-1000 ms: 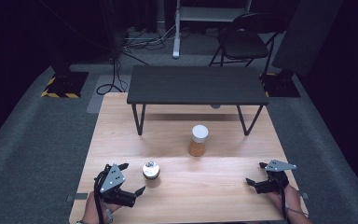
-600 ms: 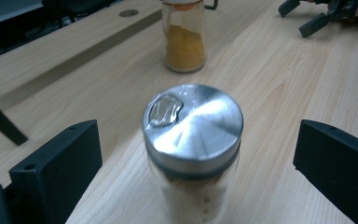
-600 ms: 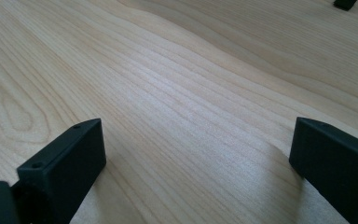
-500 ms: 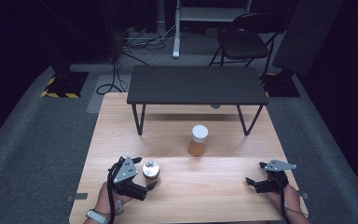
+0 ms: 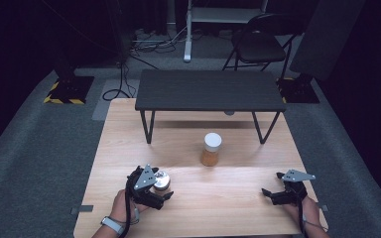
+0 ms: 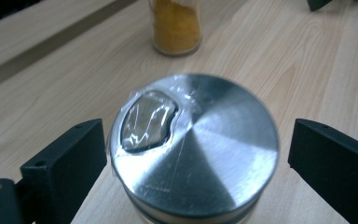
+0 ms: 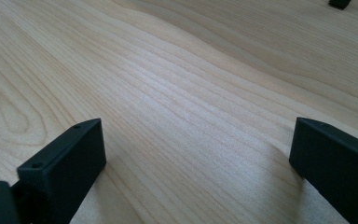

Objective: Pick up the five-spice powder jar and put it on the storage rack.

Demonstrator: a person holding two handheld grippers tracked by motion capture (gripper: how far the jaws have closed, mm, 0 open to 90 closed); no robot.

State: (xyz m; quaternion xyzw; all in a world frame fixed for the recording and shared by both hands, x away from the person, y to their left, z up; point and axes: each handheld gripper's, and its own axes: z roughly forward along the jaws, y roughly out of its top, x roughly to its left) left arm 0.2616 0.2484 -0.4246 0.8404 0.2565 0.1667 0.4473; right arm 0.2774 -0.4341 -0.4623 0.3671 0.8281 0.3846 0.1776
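A small jar with a shiny metal lid (image 5: 159, 176) stands on the wooden table (image 5: 228, 208) at the near left. My left gripper (image 5: 163, 189) reaches around it. In the left gripper view the lid (image 6: 200, 154) sits between the two black jaws; the left jaw is at its edge, and a gap remains at the right jaw. The jaws have just been closing and stand open around the jar. My right gripper (image 5: 270, 194) rests open at the near right, with bare wood between its jaws (image 7: 198, 154).
A taller jar of orange powder with a white lid (image 5: 211, 148) stands mid-table, also ahead of the left gripper (image 6: 177, 23). A low black bench (image 5: 209, 90) spans the table's far part. A folding chair (image 5: 258, 44) stands on the floor behind.
My left gripper has slid right along the table to the metal-lidded jar, which now sits between its jaws. The right gripper has kept still.
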